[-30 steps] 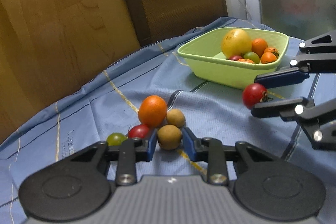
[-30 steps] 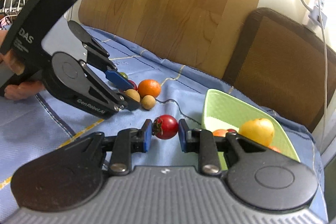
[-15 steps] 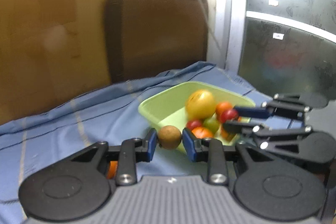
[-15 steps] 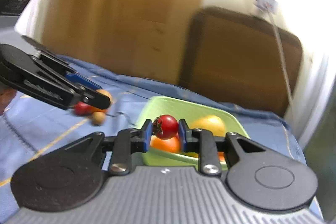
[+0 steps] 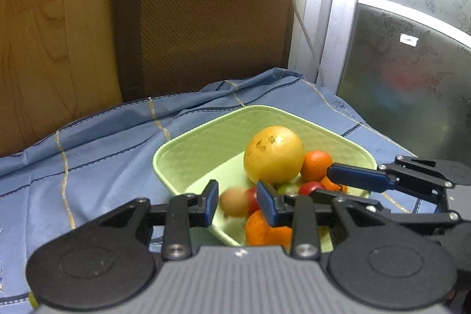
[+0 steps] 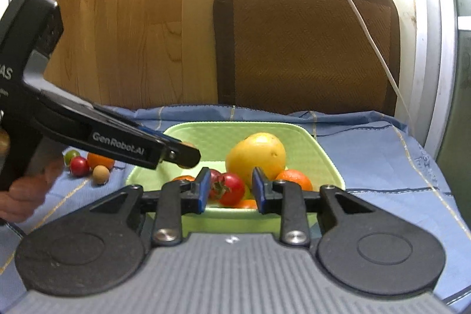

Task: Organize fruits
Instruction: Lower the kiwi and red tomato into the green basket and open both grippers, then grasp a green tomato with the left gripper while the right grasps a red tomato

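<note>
1. Fruits lay mostly in a green bowl (image 5: 206,143) that stood on a table covered with a blue cloth (image 5: 97,164).
2. The left gripper (image 5: 237,200) hung over the near edge of the bowl. Its jaws were spread, and a small brown fruit (image 5: 234,201), blurred, was in the gap between them, touching neither pad as far as the left wrist view showed.
3. The right gripper (image 6: 230,190) was also at the bowl, on its near side. Its jaws were spread apart too, and a red tomato (image 6: 231,189) with a green stalk was between them, with a gap to each pad.
4. Inside the bowl were a big yellow fruit (image 6: 255,156), an orange (image 6: 294,180) beside it, and some smaller red, green and orange pieces partly hidden by the grippers.
5. On the cloth to the left of the bowl, well apart from it, four fruits stayed together: a green tomato (image 6: 71,155), a red tomato (image 6: 79,166), an orange (image 6: 100,161) and a small brown ball-shaped fruit (image 6: 101,174).
6. Behind the table stood a brown chair back (image 6: 306,46) and a wooden board (image 6: 132,19).
</note>
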`<state>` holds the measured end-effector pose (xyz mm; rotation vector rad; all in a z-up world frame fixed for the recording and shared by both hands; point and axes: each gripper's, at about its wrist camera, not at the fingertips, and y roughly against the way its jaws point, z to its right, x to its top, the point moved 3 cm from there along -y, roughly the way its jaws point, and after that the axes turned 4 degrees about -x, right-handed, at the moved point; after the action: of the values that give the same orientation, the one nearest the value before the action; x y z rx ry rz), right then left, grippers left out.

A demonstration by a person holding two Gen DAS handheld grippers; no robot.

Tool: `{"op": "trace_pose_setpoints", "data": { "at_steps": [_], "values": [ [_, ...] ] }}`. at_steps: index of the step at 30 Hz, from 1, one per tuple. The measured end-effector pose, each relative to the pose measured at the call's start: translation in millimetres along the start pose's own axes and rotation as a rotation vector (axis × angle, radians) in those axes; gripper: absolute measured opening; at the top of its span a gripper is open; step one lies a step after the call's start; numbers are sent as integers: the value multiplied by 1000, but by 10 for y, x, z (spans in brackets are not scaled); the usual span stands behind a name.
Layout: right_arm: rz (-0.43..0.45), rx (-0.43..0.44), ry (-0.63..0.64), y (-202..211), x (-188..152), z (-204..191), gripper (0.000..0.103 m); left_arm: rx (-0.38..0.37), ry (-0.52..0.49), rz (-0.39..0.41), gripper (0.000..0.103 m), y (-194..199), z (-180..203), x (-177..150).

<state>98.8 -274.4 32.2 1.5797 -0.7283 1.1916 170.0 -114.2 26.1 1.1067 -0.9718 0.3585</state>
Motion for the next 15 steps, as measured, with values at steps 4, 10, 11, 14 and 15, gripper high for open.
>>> {"op": "trace_pose_setpoints", "data": {
  "at_steps": [4, 10, 11, 14, 15],
  "values": [
    [25, 5, -42, 9, 13, 83, 34, 22, 52, 70, 30, 370, -168, 82],
    [78, -11, -86, 133, 97, 127, 34, 166, 218, 195, 30, 1349, -788, -41],
    [87, 1, -96, 169, 129, 119, 34, 200, 237, 202, 30, 1482, -881, -116],
    [93, 71, -108, 233, 231, -20, 34, 275, 280, 197, 30, 1741, -1085, -373],
    [93, 71, -108, 233, 231, -20, 34, 284, 299, 188, 30, 1781, -1139, -466]
  ]
}}
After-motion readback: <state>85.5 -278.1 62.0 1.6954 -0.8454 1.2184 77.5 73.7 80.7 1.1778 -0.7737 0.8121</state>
